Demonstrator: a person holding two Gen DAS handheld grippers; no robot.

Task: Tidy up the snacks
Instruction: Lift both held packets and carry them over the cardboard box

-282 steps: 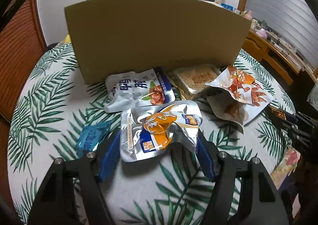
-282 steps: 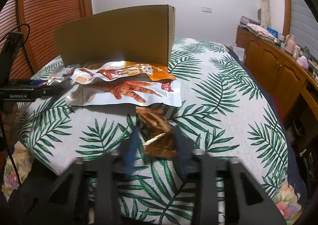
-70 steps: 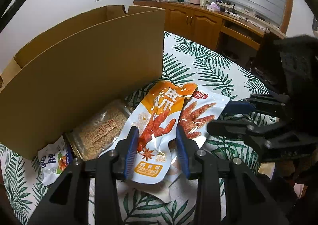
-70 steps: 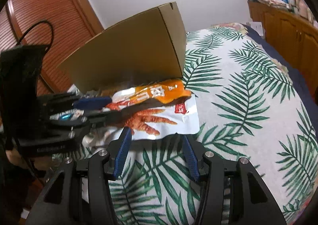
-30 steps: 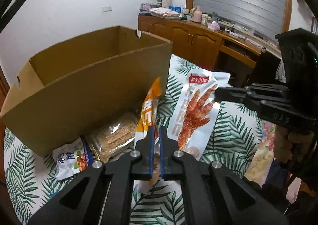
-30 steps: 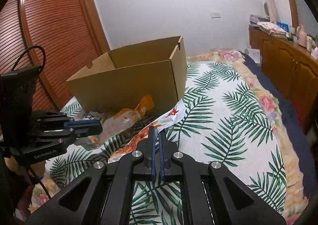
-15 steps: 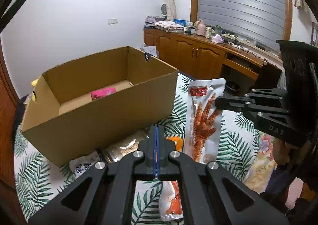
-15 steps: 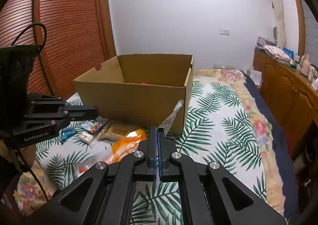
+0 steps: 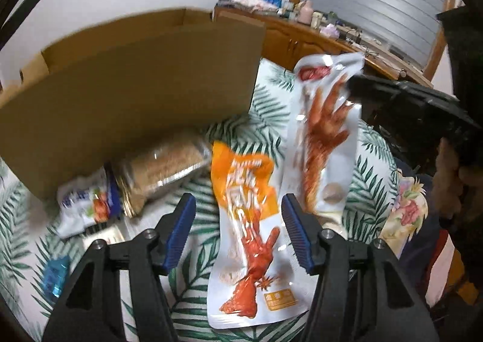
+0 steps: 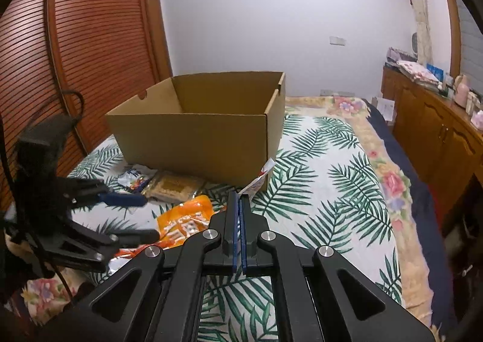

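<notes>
Change since half a second ago: left tool down from above the box, jaws no longer shut but opening; orange-and-white foil pouch printed with a chicken foot now lying flat between the blue pads, untouched by either.
Left tool: jaws apart and widening, gripping nothing (pouch released on the bed rather than in the box).
Right tool: pinched shut on the edge of the long white pouch printed with a red chicken foot, which hangs tilted in the air beside the box's near corner.
Risk, dropped pouch: orange pouch short of the box, so needs a fresh grasp; slick foil lying flat likely to slide off pads closing on its face.
Risk, hanging pouch: held by a thin edge only; a quick swing toward the box could tear it loose, or catch it on the box's front wall.
Risk, crowding: both tools close together over the same patch; could knock each other on the next reach.
Container: open brown cardboard box standing on the palm-leaf bedspread.
Contents: floor of the box hidden by its walls in both views; cannot tell what lies inside.
Outside, against the front wall: clear packet of brown crumbly snack, small white-and-blue sachet, blue wrapped sweet.
</notes>
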